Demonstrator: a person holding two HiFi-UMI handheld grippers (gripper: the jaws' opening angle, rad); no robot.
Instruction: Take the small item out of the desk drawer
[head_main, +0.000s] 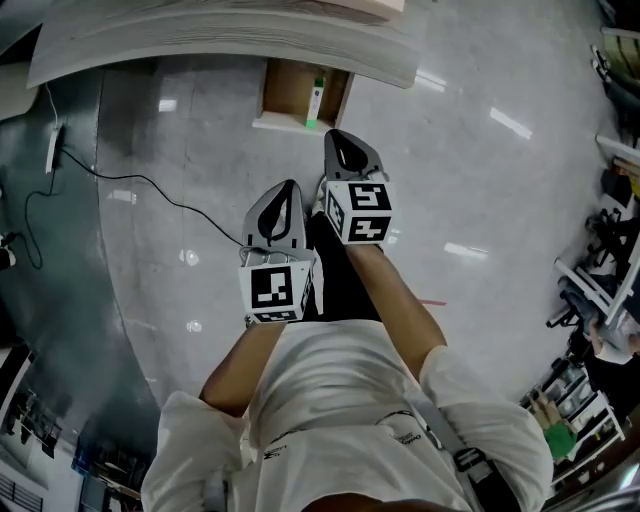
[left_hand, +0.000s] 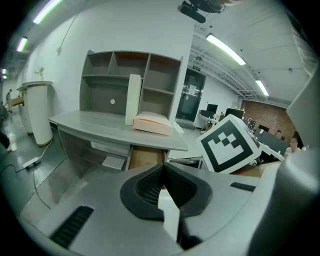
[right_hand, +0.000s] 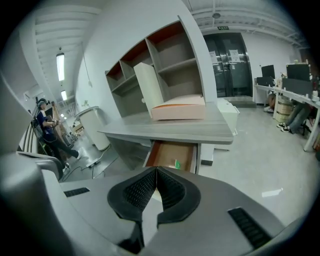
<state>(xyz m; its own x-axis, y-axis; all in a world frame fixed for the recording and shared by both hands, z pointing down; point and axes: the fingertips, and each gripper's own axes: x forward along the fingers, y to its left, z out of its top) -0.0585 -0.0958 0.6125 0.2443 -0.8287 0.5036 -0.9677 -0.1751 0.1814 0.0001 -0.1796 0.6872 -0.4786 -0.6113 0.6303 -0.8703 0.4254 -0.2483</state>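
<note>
An open wooden drawer (head_main: 290, 95) sticks out from under the grey desk (head_main: 230, 45). Inside it lies a small white and green item (head_main: 316, 102). The right gripper view shows the drawer (right_hand: 167, 152) with the item (right_hand: 176, 163) near its front right. My right gripper (head_main: 347, 142) hangs above the floor just short of the drawer, shut and empty, its pads meeting in its own view (right_hand: 156, 172). My left gripper (head_main: 285, 192) is lower left of it, farther from the drawer, also shut with nothing in it (left_hand: 162, 167). From there the drawer (left_hand: 146, 157) appears above the jaws.
A pink-and-white box (right_hand: 179, 107) and an upright white box (right_hand: 149, 90) stand on the desktop under a shelf unit (right_hand: 165, 55). A black cable (head_main: 130, 185) runs over the floor to a power strip (head_main: 52, 148). Racks (head_main: 600, 280) stand at the right. A person (right_hand: 47, 125) is at the far left.
</note>
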